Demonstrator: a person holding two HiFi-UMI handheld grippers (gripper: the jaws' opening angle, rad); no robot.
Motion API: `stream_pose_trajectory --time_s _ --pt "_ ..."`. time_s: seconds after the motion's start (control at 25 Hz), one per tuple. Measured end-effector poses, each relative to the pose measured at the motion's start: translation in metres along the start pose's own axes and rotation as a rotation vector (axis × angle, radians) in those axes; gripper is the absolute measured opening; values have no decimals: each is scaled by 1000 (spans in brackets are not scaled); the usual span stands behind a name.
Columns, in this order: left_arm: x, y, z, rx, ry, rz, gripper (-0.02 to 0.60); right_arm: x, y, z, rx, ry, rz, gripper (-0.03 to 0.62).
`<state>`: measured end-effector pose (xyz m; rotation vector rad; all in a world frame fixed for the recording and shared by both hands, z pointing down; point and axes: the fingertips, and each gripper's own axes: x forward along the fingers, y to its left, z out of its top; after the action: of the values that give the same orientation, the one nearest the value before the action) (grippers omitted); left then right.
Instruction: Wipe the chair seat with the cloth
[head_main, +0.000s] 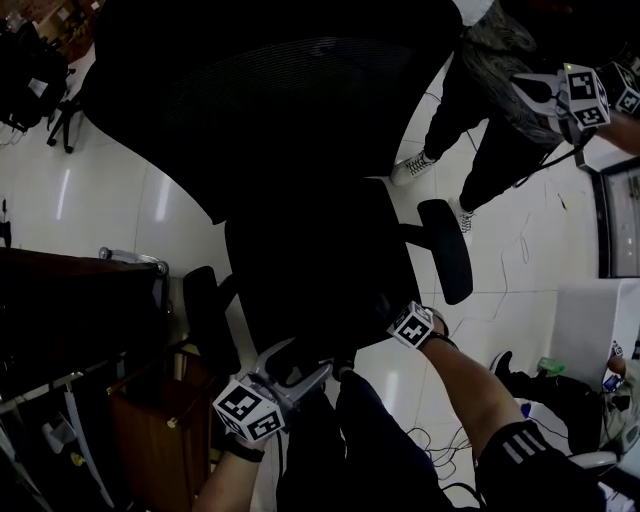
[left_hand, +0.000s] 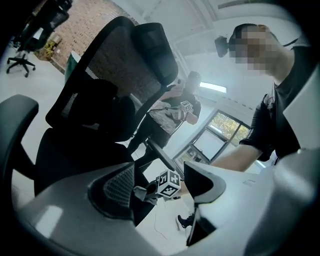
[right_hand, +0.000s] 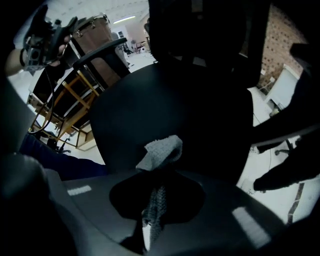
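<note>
The black office chair fills the middle of the head view, its seat (head_main: 320, 255) dark under the tall mesh back (head_main: 280, 90). My right gripper (head_main: 405, 325) is at the seat's front right edge, marker cube up. In the right gripper view my right gripper (right_hand: 155, 200) is shut on a grey cloth (right_hand: 161, 151), whose free end sticks out over the seat (right_hand: 170, 105). My left gripper (head_main: 295, 362) hangs open just off the seat's front left corner, holding nothing. The left gripper view looks between its spread fingers (left_hand: 116, 189) at the chair back (left_hand: 115, 75).
Armrests stand on either side of the seat (head_main: 445, 250) (head_main: 205, 315). A wooden cabinet (head_main: 150, 420) and dark desk are at the left. Another person (head_main: 490, 110) stands at the upper right holding grippers. Cables lie on the white floor (head_main: 520, 250); a monitor (head_main: 620, 215) is at the right.
</note>
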<state>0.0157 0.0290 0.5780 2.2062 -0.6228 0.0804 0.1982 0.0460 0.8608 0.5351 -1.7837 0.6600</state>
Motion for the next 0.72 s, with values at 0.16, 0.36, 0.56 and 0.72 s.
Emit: stream_pose_trajectory --time_s 0.16,0.36,0.56,0.72 --pt "7 -12 9 16 12 -9 334 -16 -23 -17 73 -2 -51 29" --pt "2 -26 22 45 6 -13 334 -35 -22 1 279 -120 -30 31" --pt "-21 -40 53 94 -32 -11 334 -108 4 86 318 -418 49 31" --pt "-51 -72 90 150 -60 -12 334 -206 35 139 283 -630 115 31"
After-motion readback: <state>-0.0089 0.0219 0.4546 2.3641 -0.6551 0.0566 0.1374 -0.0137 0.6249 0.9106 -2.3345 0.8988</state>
